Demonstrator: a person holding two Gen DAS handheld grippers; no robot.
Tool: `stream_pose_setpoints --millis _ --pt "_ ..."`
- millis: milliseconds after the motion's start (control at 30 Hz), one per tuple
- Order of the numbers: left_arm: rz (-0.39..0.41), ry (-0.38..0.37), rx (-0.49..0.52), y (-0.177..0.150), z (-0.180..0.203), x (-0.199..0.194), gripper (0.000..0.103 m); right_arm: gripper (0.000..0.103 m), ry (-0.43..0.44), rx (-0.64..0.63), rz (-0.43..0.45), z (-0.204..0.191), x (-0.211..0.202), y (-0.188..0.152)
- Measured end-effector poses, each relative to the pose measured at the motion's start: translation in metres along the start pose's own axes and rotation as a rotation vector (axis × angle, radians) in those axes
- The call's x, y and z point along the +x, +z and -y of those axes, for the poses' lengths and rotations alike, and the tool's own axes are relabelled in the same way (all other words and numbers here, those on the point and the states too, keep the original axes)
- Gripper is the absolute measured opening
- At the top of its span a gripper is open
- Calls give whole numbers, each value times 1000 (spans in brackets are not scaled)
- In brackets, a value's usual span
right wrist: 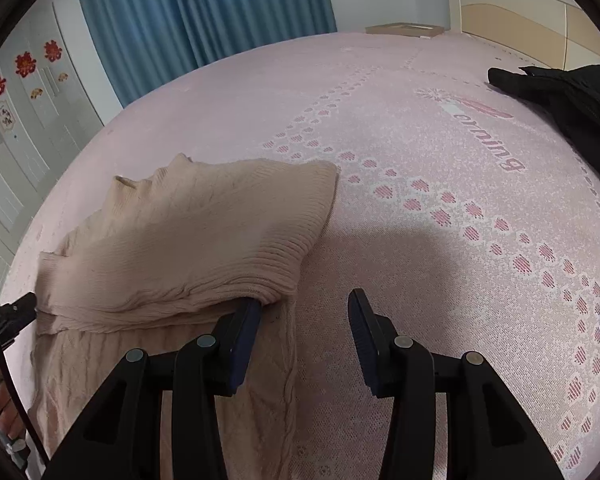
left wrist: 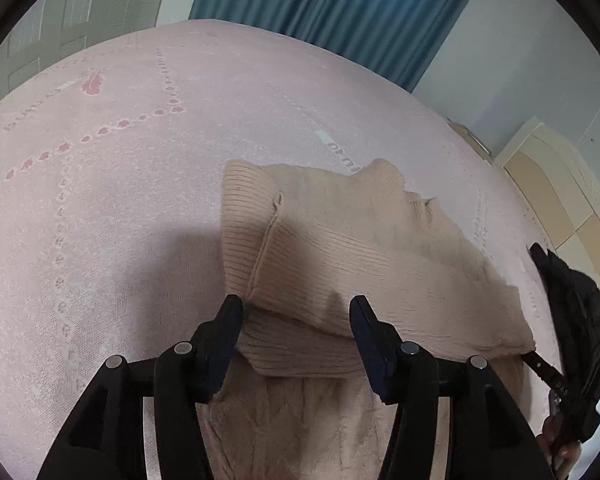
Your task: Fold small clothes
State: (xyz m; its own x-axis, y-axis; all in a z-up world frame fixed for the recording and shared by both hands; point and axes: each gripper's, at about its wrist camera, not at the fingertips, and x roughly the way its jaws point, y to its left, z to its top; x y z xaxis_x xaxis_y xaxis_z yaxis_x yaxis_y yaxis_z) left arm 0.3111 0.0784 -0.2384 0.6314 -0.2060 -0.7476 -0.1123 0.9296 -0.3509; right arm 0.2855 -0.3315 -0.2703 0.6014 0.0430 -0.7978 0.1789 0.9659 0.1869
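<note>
One beige knitted sweater (left wrist: pixel 340 248) is lying on one bed covered by a pink bedspread (left wrist: pixel 100 200) with rows of small pink paw prints and printed lettering. The sweater's ribbed part is lying doubled over its cable-knit part, which is spreading beneath and toward the cameras.

Two hand-held grippers are working at the garment. The left hand-held gripper (left wrist: pixel 296 312) is standing with its two fingers spread wide apart, the folded ribbed edge of the sweater lying between and just beyond the fingertips; the left finger (left wrist: pixel 230 320) is touching the knit at the fold. The right hand-held gripper (right wrist: pixel 304 312) is likewise gaping, its left finger (right wrist: pixel 248 320) sitting just under the corner of the folded layer, while its right finger (right wrist: pixel 360 320) is hovering over bare bedspread.

In the left wrist view, the tip of the right hand-held gripper is poking out at the sweater's far right edge; in the right wrist view, the left one is showing at the left border.

One black garment (right wrist: pixel 572 104) is lying well apart from the sweater, near one cream headboard (right wrist: pixel 512 4). One blue curtain (right wrist: pixel 188 12) is hanging behind the bed, beside one pale wardrobe (right wrist: pixel 16 128) with three red flower stickers.
</note>
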Motion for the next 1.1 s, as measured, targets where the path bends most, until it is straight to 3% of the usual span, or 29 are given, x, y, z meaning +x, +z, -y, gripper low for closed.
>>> stream_pose_setpoints --millis 167,233,300,333,400,567,733,933,1100 --pt "6 -17 -42 4 -2 8 51 44 5 14 -3 2 -1 -2" --pt "25 -9 -51 8 -3 9 37 44 4 11 -2 2 -2 -3" --pt "41 -13 -56 11 -4 5 12 44 -2 4 -3 2 -1 -3" --pt "46 -37 -54 13 -4 1 7 44 -1 5 -1 2 -2 -3" --pt "57 -67 -45 14 -4 -8 7 44 2 5 16 3 -2 1" --pt "71 -55 -26 5 -3 -24 7 45 5 1 5 2 -4 11" --pt "28 22 14 -15 -3 -13 8 44 -9 -58 15 5 -19 -4" --pt "82 93 70 -3 2 -3 37 48 28 -54 80 8 -32 10" --pt "87 177 126 8 5 20 39 49 22 -92 39 -10 5 26"
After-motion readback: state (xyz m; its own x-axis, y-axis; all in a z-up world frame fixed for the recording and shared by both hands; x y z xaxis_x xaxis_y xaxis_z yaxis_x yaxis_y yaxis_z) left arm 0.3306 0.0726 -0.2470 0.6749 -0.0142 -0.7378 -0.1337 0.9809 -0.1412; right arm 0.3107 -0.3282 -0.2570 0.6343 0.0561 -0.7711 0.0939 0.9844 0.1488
